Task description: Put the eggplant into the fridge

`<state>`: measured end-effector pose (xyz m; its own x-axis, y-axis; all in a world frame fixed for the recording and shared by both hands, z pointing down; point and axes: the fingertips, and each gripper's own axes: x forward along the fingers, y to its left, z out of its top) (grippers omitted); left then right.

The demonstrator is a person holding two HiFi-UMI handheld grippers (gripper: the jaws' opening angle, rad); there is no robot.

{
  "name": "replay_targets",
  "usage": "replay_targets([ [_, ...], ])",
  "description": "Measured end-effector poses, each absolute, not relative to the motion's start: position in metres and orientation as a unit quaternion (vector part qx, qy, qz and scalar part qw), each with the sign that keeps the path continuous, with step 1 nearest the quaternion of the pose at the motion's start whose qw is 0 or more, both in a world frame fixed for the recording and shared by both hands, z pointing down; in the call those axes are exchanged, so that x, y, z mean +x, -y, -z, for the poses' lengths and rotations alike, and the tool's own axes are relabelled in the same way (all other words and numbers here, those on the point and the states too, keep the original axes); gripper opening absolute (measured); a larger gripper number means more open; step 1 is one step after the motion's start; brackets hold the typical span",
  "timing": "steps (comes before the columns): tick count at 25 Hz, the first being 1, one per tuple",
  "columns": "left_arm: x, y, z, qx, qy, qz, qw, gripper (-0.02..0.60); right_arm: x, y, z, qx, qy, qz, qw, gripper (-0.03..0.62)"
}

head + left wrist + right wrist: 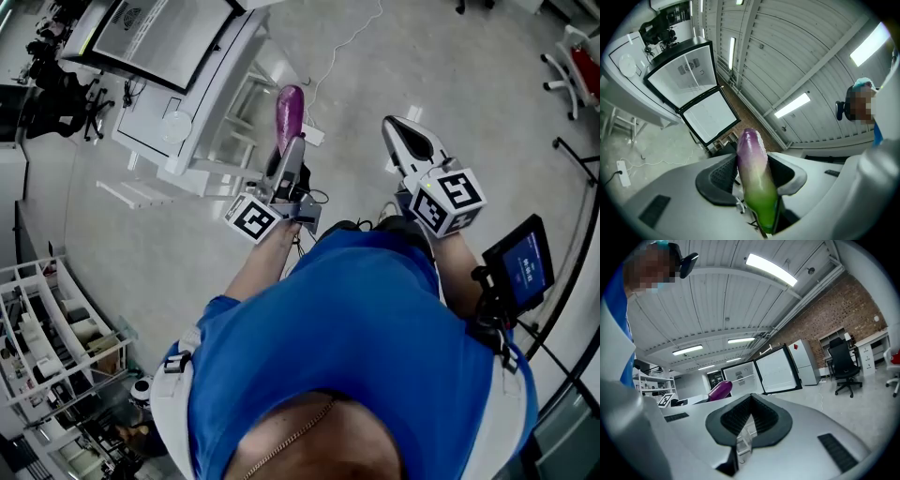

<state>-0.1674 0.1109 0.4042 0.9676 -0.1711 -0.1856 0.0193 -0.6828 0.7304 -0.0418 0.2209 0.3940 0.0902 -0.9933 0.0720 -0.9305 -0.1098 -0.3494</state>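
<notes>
While the person's blue shirt fills the bottom of the head view, both forearms reach forward from it, each holding tongs with a marker cube at the wrist end. At the person's right side a small dark screen stands on a mount.

In the left gripper view, the left tongs are clamped round the eggplant. The dark ribbed pads press on its pale green lower part from either side, and its purple tip sticks out past them, tilted up and forward. It hangs in the air above the grey floor, short of the fridge.

Beside them the right tongs point the same way, apart from the left ones. They are clenched together, and nothing sits between them.

Beyond the eggplant stands the white fridge with its two black-framed doors swung open towards the person. A white power strip lies on the floor near it, its cable trailing away.

Farther off, the right gripper view shows a black office chair before a brick wall.
</notes>
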Motion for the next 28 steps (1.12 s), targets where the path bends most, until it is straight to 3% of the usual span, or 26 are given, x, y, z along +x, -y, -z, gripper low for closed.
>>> replay_targets([
  [16, -0.117, -0.076, -0.407, 0.911, 0.126, 0.140, 0.366, 0.201, 0.029, -0.180, -0.411, -0.681, -0.707, 0.156, 0.114, -0.006],
  [28, -0.091, 0.025, -0.408, 0.908, 0.138, 0.155, 0.365, 0.201, 0.058, -0.090, -0.408, -0.682, -0.709, 0.150, 0.095, -0.006],
])
